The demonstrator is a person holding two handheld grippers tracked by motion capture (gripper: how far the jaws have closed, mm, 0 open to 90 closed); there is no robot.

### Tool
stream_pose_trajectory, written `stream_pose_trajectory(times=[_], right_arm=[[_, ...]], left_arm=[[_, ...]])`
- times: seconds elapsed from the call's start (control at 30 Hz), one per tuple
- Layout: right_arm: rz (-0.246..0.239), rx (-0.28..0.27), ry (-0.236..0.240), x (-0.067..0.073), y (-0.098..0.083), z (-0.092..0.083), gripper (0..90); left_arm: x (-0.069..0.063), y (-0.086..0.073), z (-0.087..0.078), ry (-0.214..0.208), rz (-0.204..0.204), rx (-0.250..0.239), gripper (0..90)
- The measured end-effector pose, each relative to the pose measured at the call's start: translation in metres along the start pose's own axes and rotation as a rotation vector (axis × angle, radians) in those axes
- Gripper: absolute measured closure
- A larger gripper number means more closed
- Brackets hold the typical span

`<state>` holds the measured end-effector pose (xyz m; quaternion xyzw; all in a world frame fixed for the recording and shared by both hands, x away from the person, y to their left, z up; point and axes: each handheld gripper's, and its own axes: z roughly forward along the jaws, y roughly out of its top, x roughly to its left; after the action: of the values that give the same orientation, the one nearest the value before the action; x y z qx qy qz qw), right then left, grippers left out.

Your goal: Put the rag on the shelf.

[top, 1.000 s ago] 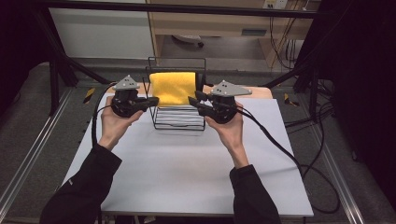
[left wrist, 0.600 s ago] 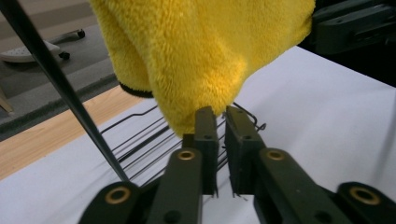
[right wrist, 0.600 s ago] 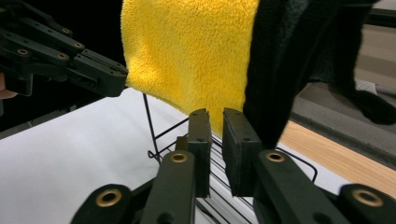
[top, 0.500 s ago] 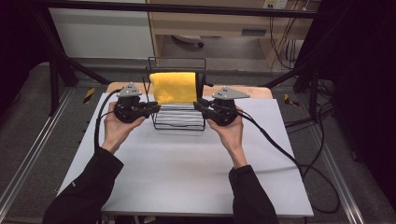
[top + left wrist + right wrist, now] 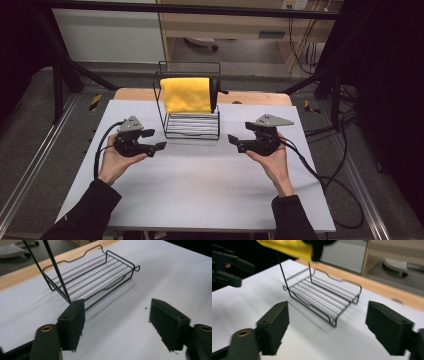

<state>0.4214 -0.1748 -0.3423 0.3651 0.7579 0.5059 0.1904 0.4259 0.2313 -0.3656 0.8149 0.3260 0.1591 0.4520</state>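
A yellow cloth (image 5: 187,95) hangs folded over the top bar of a black wire rack (image 5: 192,126) at the back middle of the white table. My left gripper (image 5: 155,139) hovers left of the rack's base, pointing right. Its jaws have just been opening and nothing is between them (image 5: 117,325). My right gripper (image 5: 240,132) is right of the rack, pointing left. Its jaws have also just been opening and are empty (image 5: 327,327). The rack's base (image 5: 92,277) lies ahead of the left jaws. Ahead of the right jaws are the rack (image 5: 324,297) and the cloth's edge (image 5: 289,246).
The white table top (image 5: 200,190) reaches towards the person, whose forearms come in from below. A wooden strip (image 5: 250,97) runs along the back edge. Cables (image 5: 320,175) trail from the right gripper off the table's right side. Dark frame posts stand at both sides.
Both grippers have moved away from the rack's sides, outward, down and towards the person. Their jaws, shut before, now stand apart. The cloth stays on the rack.
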Motion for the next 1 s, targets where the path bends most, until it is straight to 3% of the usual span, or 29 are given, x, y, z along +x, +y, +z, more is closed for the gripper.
stream_pose_trajectory(times=[0.13,0.27,0.4,0.5,0.6,0.77,1.0], right_arm=[[0.024,0.04,-0.005,-0.008,-0.021,-0.006,10.3],[0.048,0.063,-0.006,-0.015,-0.043,-0.012,5.7],[0.081,0.097,-0.008,-0.023,-0.064,-0.019,3.0],[0.115,0.104,-0.006,-0.03,-0.079,-0.025,2.1],[0.117,0.101,-0.005,-0.034,-0.092,-0.032,1.1],[0.128,0.102,0.004,-0.039,-0.11,-0.043,0.5],[0.131,0.112,-0.007,-0.041,-0.129,-0.052,0.5]], left_arm=[[-0.001,-0.019,0.0,0.011,-0.023,0.01,17.1],[0.001,-0.038,-0.004,0.018,-0.05,0.015,12.0],[0.003,-0.056,-0.009,0.041,-0.066,0.018,10.9],[0.005,-0.07,-0.012,0.036,-0.074,0.027,10.9],[0.007,-0.078,-0.014,0.046,-0.067,0.049,10.9],[0.009,-0.089,-0.018,0.042,-0.081,0.032,10.9],[0.007,-0.1,-0.019,0.054,-0.07,0.049,10.9]])
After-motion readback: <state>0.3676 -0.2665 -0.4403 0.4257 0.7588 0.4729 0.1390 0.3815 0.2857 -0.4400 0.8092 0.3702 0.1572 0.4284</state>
